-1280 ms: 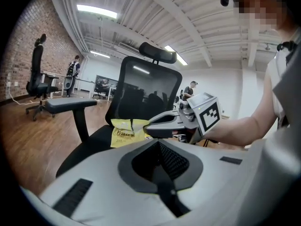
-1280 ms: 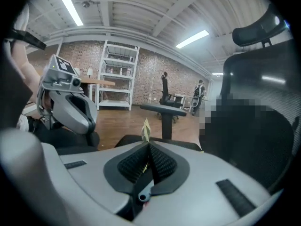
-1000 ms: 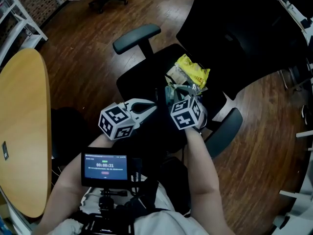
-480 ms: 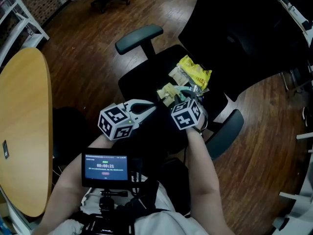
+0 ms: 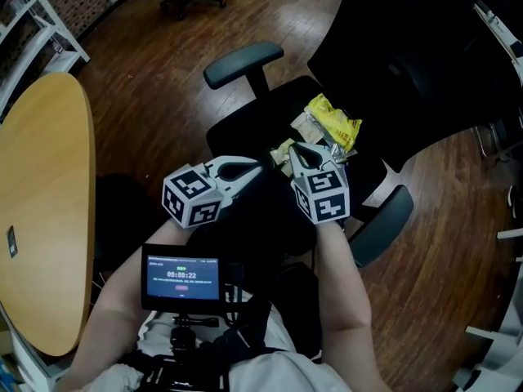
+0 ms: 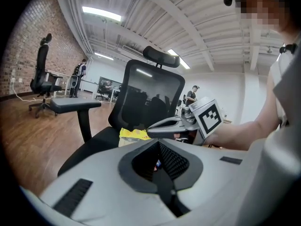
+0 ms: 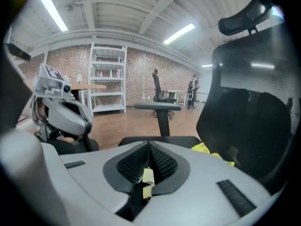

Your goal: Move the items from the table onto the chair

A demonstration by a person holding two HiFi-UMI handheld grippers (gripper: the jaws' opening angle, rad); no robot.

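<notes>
right gripper (image 5: 294, 150) has just been closing; its jaws nip what looks like a pale packet (image 7: 147, 179) above the chair (image 5: 245, 131) seat, near the yellow bag (image 5: 335, 125). left gripper (image 5: 255, 170) jaws are pressed together, empty. better to release it low over mid-seat.

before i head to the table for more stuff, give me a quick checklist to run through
1. Packets resting on the chair seat: ok. The yellow packet and pale packets lie on it.
2. Right gripper free: not ok. Its jaws have just been closing, and a small yellow scrap is pinched between them.
3. Left gripper empty: ok. Its jaws are together with nothing held.
4. Table emptied: cannot tell. One small dark thing lies on it, and part of the top is out of view.
</notes>
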